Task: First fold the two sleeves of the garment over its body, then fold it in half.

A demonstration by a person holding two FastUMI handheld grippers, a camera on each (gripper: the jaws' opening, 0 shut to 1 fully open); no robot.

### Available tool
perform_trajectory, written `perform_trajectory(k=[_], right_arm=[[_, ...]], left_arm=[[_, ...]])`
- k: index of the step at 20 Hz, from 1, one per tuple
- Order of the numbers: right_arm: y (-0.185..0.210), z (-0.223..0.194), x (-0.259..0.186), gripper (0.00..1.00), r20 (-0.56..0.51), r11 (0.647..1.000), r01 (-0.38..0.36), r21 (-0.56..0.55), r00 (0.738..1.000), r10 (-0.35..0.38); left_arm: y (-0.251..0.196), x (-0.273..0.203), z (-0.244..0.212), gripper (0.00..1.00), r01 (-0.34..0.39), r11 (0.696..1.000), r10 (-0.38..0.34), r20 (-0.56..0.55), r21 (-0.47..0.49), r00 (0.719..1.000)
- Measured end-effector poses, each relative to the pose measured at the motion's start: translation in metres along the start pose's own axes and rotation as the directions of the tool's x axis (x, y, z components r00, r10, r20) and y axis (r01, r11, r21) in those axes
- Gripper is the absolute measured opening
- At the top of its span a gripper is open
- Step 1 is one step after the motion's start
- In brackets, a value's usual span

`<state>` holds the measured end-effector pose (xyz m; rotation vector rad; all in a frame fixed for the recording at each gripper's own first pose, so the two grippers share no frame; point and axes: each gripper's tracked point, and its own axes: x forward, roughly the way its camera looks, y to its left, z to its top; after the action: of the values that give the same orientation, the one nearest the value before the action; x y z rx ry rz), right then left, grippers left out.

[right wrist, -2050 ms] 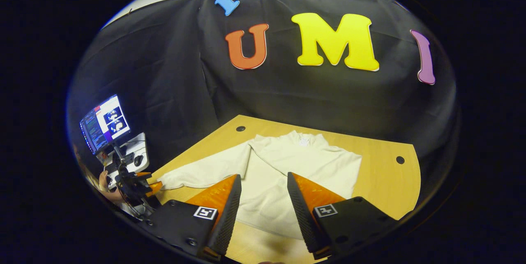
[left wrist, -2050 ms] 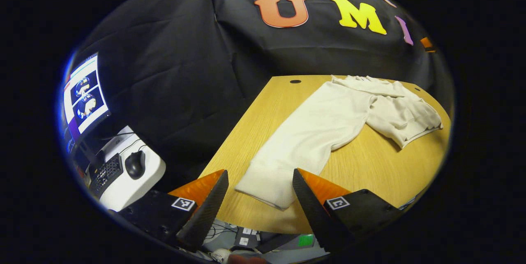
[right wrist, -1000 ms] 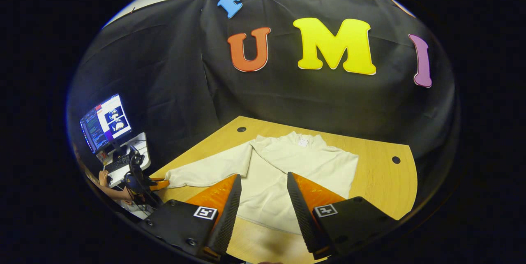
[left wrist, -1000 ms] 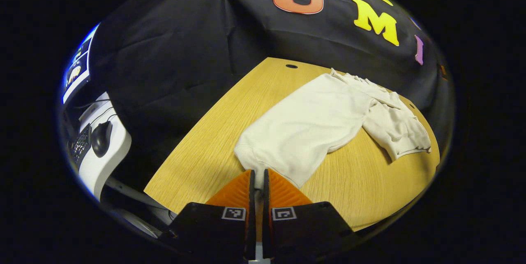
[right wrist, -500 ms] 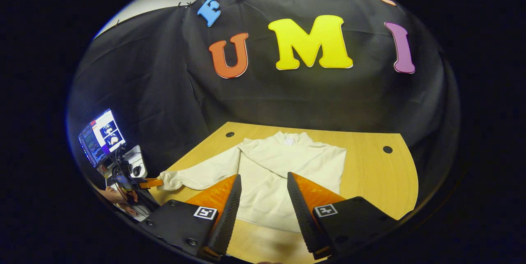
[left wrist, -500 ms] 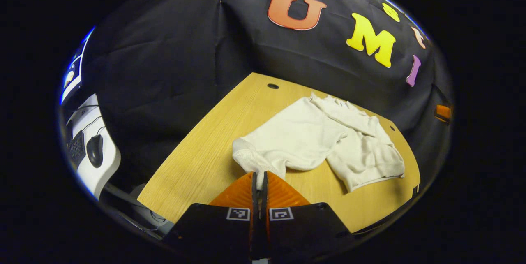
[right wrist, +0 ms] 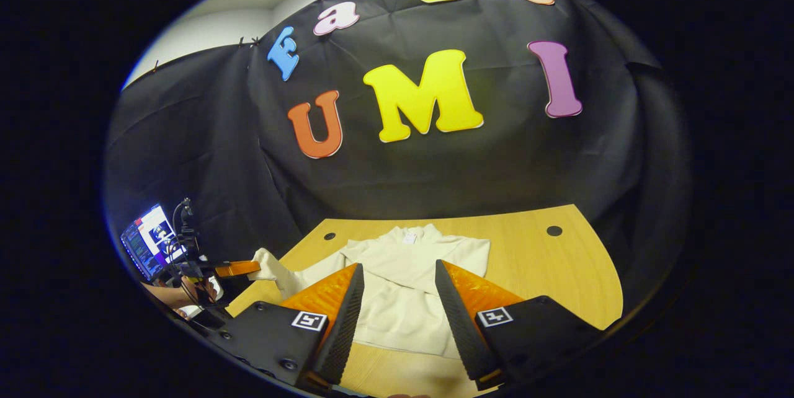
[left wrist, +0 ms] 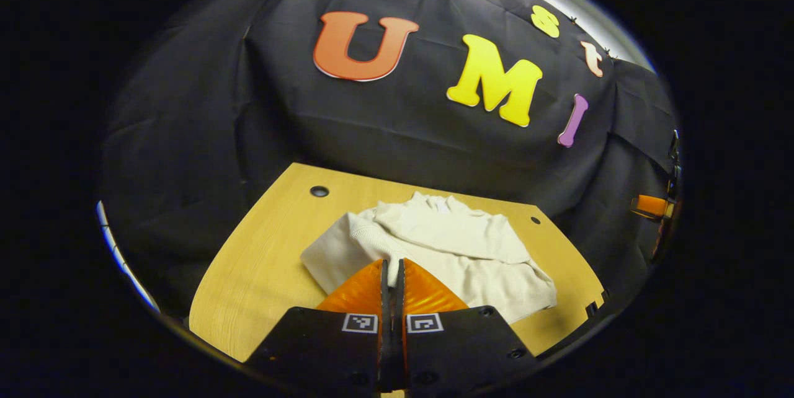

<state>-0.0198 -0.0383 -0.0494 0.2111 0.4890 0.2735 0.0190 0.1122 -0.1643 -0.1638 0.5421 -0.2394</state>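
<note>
Now | left gripper (left wrist: 391, 271) clamped on sleeve cuff (right wrist: 263, 263), garment (right wrist: 403, 286) body to its right | right gripper (right wrist: 394, 286) gaping, empty, near hem.

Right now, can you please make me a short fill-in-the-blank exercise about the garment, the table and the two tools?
1. The left tool is ____ on a sleeve of the garment.
2. The right tool has its fingers ____.
3. The garment lies on a ____ table.
4. The held sleeve is lifted ____ the table.

Missing words: shut; open; wooden; above
</note>
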Motion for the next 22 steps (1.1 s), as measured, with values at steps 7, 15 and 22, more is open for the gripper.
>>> perform_trajectory(k=[7,15,22], right_arm=[[-0.049,0.038,-0.056,0.74,0.139,0.99,0.136,-0.017,0.981,-0.133],[-0.12,0.037,-0.123,0.74,0.181,0.932,0.356,0.064,0.914,-0.362],[-0.158,0.022,-0.162,0.74,0.131,0.858,0.506,0.087,0.848,-0.513]], left_arm=[[-0.102,0.086,0.065,0.03,0.195,0.979,-0.195,0.012,0.053,0.981],[-0.232,0.196,0.061,0.03,0.403,0.911,-0.396,-0.084,0.084,0.914],[-0.296,0.287,-0.005,0.03,0.447,0.893,-0.426,-0.222,0.056,0.877]])
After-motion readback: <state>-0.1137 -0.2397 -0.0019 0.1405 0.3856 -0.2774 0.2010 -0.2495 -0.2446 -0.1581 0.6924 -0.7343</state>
